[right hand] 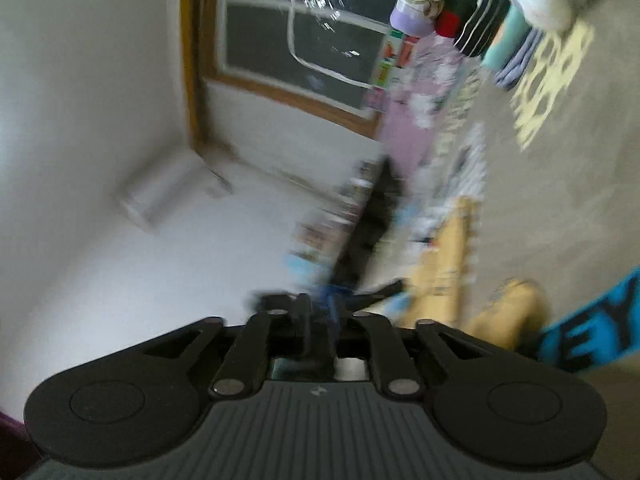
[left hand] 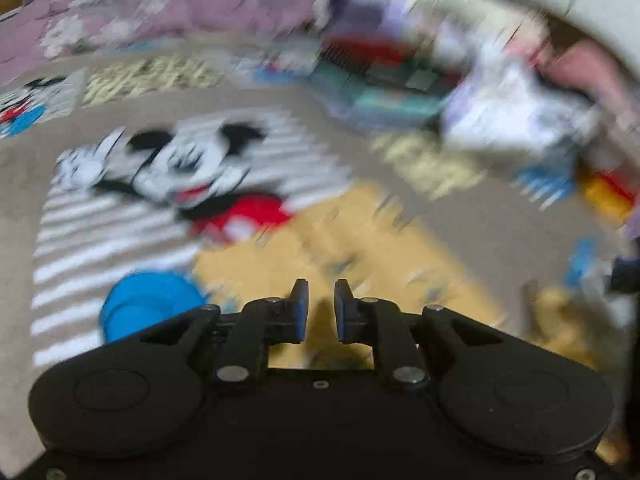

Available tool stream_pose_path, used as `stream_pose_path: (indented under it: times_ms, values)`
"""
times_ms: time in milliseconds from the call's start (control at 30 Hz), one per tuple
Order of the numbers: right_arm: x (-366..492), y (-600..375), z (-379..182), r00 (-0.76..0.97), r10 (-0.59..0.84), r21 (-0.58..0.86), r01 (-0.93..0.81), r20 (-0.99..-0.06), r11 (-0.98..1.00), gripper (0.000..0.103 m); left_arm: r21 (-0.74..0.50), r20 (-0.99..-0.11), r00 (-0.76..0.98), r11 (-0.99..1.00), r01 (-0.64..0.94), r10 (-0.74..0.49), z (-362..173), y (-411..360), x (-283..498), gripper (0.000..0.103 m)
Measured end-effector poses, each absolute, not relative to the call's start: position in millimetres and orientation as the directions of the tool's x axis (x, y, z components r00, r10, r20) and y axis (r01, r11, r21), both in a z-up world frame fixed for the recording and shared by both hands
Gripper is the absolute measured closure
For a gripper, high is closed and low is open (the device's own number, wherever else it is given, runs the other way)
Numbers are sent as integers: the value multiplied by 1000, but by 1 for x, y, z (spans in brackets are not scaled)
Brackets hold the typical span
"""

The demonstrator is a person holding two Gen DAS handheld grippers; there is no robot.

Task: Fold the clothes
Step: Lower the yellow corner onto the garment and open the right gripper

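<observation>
Blur smears both of my views. From my left wrist I look down over the left gripper (left hand: pixel 321 308), whose black fingers with blue pads (left hand: pixel 301 312) stand slightly apart with nothing between them, so it is released. Just past them, from twelve toward two o'clock, lies a soft yellow garment (left hand: pixel 340 248), rumpled and flat on a grey printed blanket (left hand: pixel 500 224). At ten o'clock the blanket carries a cartoon mouse print (left hand: pixel 188 172) over white stripes, and a round blue patch (left hand: pixel 148 304) sits at nine o'clock beside the fingers. A heap of mixed clothes (left hand: pixel 460 80) fills the one o'clock corner.

My right wrist view is rolled sideways. The right gripper (right hand: pixel 322 312) is too smeared for me to tell whether its jaws are parted or clenched. The same yellow garment (right hand: pixel 448 276) shows at two o'clock of it, with a smooth white wall (right hand: pixel 88 120) and a wood-framed window (right hand: pixel 280 40) toward eleven.
</observation>
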State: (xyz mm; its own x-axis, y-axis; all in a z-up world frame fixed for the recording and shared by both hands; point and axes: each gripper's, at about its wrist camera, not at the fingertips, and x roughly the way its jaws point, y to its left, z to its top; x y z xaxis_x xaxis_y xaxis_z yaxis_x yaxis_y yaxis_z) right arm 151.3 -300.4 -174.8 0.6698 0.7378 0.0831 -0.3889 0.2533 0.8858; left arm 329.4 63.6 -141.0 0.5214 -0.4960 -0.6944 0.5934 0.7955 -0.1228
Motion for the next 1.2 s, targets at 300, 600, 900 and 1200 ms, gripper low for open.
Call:
stream_pose_path:
  times_ms: [300, 600, 900, 1200]
  values:
    - [128, -279, -145, 774, 598, 596, -384, -207, 705, 43, -121, -625, 589, 808, 576, -513, -108, 76, 294, 88]
    - [119, -243, -154, 783, 396, 324, -261, -481, 909, 76, -75, -682, 551, 795, 601, -481, -114, 70, 200, 87]
    - [105, -265, -148, 819, 423, 447, -233, -389, 864, 59, -39, -618, 677, 876, 480, -398, -125, 74, 104, 69]
    - [106, -192, -155, 764, 315, 71, -336, -563, 939, 73, -165, -507, 836, 976, 145, -210, -119, 149, 76, 59]
